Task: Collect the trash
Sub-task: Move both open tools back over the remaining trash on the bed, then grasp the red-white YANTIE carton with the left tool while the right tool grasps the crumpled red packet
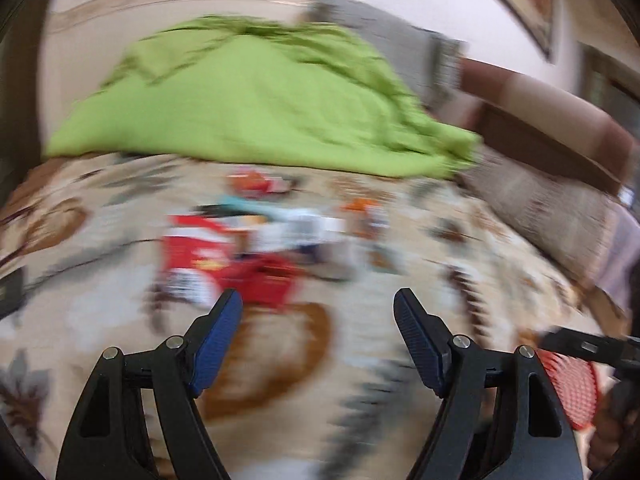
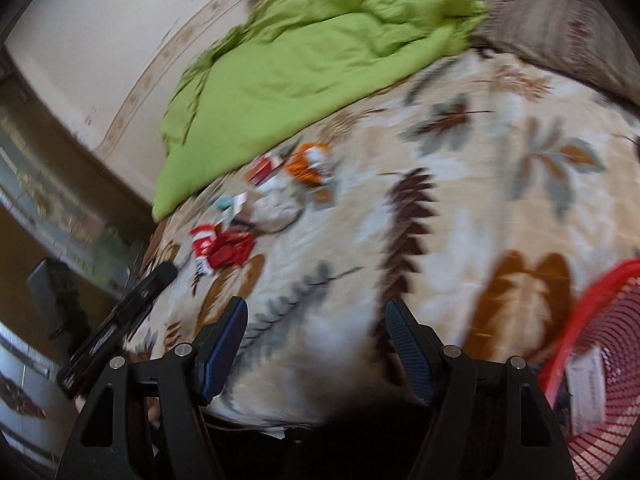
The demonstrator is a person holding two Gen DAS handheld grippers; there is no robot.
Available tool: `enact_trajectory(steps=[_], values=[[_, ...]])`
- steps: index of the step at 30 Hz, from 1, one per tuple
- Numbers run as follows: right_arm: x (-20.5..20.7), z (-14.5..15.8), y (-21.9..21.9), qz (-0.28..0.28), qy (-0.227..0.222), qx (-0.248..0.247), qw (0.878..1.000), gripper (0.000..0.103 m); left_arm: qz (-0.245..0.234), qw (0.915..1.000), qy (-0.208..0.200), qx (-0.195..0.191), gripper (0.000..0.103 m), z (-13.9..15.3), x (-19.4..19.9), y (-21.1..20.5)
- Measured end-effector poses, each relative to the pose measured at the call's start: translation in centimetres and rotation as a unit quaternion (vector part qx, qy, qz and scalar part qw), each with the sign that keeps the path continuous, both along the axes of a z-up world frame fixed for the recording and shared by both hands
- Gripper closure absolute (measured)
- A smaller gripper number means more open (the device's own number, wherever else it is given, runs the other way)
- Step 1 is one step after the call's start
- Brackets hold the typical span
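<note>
Several wrappers lie in a cluster on the leaf-patterned bedspread [image 1: 280,360]: a red and white packet [image 1: 192,256], a crumpled red wrapper [image 1: 268,280], a white one [image 1: 296,228] and an orange one [image 1: 360,216]. My left gripper [image 1: 318,308] is open and empty, just short of the red wrappers. In the right wrist view the same cluster lies far ahead to the left: red wrappers [image 2: 224,248], white wrapper [image 2: 276,204], orange wrapper [image 2: 308,164]. My right gripper [image 2: 316,316] is open and empty above the bedspread [image 2: 480,200]. A red mesh basket [image 2: 600,360] stands at the right with a wrapper inside. Both views are blurred.
A green blanket [image 1: 248,100] lies bunched behind the wrappers, also in the right wrist view [image 2: 300,64]. A brown pillow [image 2: 552,28] lies at the bed's head. The red basket [image 1: 572,388] shows at the left view's lower right. The left gripper's body [image 2: 120,320] shows at left.
</note>
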State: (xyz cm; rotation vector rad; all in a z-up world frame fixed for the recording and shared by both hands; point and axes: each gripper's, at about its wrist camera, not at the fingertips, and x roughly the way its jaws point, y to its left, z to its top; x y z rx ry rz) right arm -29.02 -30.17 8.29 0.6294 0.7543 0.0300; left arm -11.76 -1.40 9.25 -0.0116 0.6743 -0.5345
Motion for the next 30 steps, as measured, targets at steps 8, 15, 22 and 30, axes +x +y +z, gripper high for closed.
enact_trajectory(steps=[8, 15, 22, 30], values=[[3.6, -1.0, 4.7, 0.048, 0.000, -0.025, 0.999, 0.026, 0.088, 0.9943, 0.057, 0.015, 0.026, -3.1, 9.4, 4.1], [4.6, -1.5, 5.0, 0.059, 0.008, -0.030, 0.998, 0.026, 0.067, 0.9907, 0.109, 0.045, 0.025, -6.6, 14.5, 1.6], [6.2, -1.5, 5.8, 0.070, 0.012, -0.027, 0.997, 0.026, 0.078, 0.9913, 0.099, 0.037, 0.050, -6.8, 14.6, 2.2], [12.1, -1.8, 9.0, 0.107, 0.022, -0.011, 0.994, 0.022, 0.107, 0.9923, 0.062, -0.008, 0.052, -4.2, 13.1, 6.5]])
